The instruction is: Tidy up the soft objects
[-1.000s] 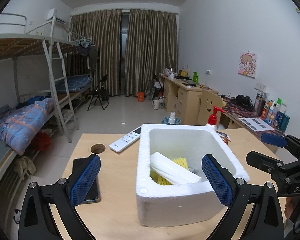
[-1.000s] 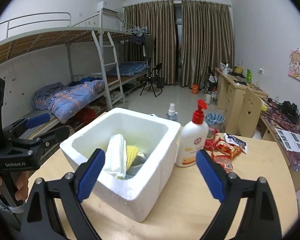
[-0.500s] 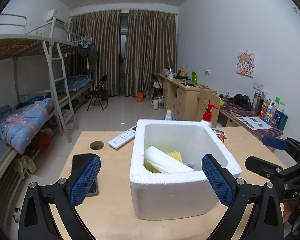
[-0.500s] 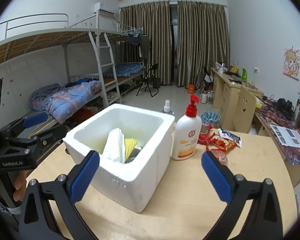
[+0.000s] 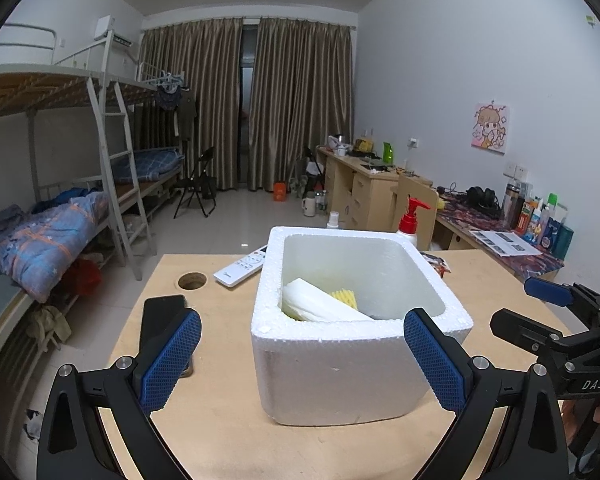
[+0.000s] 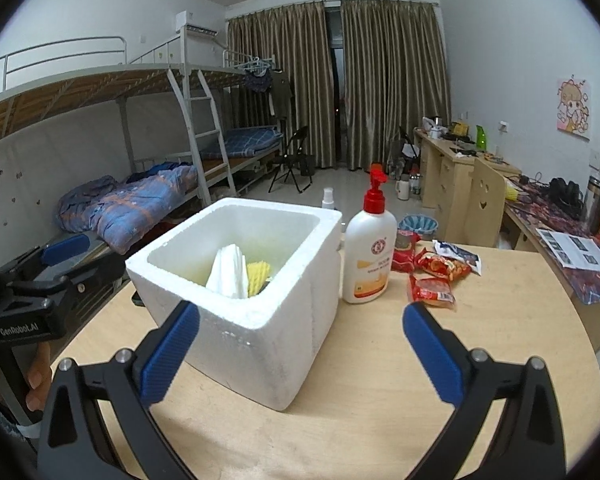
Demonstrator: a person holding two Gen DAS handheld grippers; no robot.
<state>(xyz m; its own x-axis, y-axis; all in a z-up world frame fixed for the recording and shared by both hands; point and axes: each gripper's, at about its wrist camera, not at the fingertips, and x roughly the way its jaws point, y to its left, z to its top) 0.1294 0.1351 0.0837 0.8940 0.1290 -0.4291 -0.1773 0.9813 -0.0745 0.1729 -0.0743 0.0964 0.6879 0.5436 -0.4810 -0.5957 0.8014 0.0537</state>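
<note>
both of my grippers, left gripper and right gripper, now stand wide open and empty, having drawn back from the foam box ahead of their fingers, white pad and yellow sponge lying inside: deposit apparently complete.

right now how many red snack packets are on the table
3: one right beside the lotion bottle, one just right of it, one nearest the camera. More may hide behind the bottle.

Each camera looks forward and slightly down past its own claw, from close by; both views share the foam box on the counter.
</note>
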